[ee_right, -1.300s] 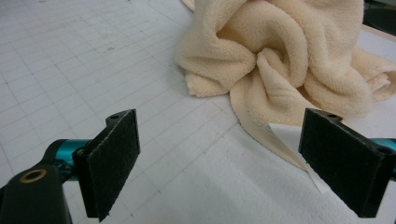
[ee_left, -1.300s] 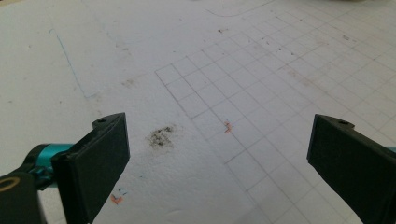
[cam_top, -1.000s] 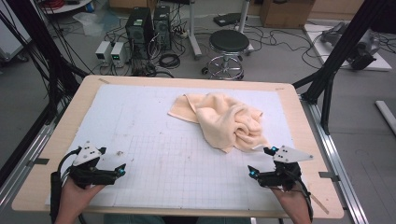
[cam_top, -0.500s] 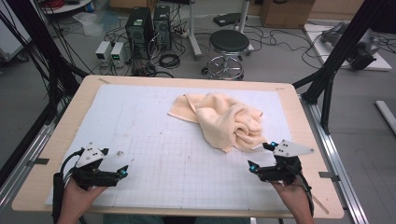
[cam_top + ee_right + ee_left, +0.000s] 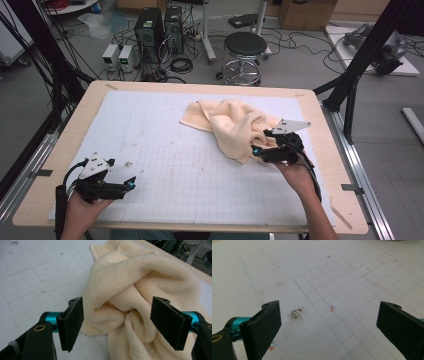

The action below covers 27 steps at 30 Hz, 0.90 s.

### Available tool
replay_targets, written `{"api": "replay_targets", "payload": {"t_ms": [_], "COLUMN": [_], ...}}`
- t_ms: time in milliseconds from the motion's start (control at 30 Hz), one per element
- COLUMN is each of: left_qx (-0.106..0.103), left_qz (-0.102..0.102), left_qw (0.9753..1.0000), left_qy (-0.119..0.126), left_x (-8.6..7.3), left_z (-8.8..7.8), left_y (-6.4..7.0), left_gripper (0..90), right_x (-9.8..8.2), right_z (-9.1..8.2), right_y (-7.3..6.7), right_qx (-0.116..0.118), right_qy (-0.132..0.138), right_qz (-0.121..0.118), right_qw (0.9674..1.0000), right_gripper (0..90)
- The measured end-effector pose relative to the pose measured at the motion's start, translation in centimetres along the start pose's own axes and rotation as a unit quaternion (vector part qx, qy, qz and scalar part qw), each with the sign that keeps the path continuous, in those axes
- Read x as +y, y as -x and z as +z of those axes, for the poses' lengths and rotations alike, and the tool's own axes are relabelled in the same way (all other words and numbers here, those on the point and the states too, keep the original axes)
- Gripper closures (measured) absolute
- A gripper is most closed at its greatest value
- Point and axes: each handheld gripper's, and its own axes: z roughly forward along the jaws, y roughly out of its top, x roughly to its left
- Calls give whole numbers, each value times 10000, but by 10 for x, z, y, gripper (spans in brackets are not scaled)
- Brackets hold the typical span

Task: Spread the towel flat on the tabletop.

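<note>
Even, diffuse overhead light is falling across the white mat point(image 5: 165, 165), leaving only faint, soft shadows and no harsh glare. The high view is looking slightly soft and grainy. In the right gripper view the towel point(image 5: 140, 290) is staying fairly sharp while the desk's far edge is blurring.

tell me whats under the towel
The crumpled towel lies on the white gridded mat, which shows bare all around it. Its folds cover whatever might sit beneath, so nothing more can be told. The right hand-held gripper has open jaws either side of a fold.
</note>
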Motion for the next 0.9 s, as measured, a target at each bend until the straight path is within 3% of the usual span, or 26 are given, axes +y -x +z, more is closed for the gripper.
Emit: {"api": "replay_targets", "payload": {"t_ms": [33, 167, 200, 300, 333, 400, 433, 467, 500, 667, 900], "left_qx": [-4, -2, -5, -16, -20, -17, -15, -12, -12, -9, -46], "left_qz": [0, 17, -3, 19, 0, 14, 11, -3, -3, -2, 42], "left_qw": [10000, 10000, 10000, 10000, 10000, 10000, 10000, 10000, 10000, 10000, 10000], "left_qy": [0, 1, 11, -9, -10, -29, -37, -27, -27, -12, -9], "left_x": [0, 0, 0, -1, -1, -1, -1, -1, -1, -1, 2], "left_z": [0, -1, -1, -1, 0, 0, 0, 1, 1, 0, 1], "left_y": [0, 0, 0, 0, 0, -1, -1, -1, -1, 0, 2], "left_gripper": [63, 63, 63, 63, 63, 63, 63, 63, 63, 62, 63], "right_x": [3, 2, 0, -1, -1, 1, 1, 2, 2, 8, 39], "right_z": [13, 34, 48, 56, 64, 66, 66, 68, 68, 61, 42], "right_y": [4, 7, 9, 8, 6, 5, 5, 4, 4, -1, -28], "right_qx": [81, 133, 165, 149, 147, 130, 130, 124, 123, 244, 513], "right_qy": [-200, -387, -552, -632, -651, -700, -700, -781, -785, -653, -312], "right_qz": [57, 135, 145, 146, 82, 14, 14, -24, -51, -50, -455], "right_qw": [9998, 9991, 9982, 9978, 9977, 9975, 9975, 9969, 9968, 9976, 9972], "right_gripper": [266, 334, 402, 454, 552, 649, 649, 744, 760, 781, 783]}}
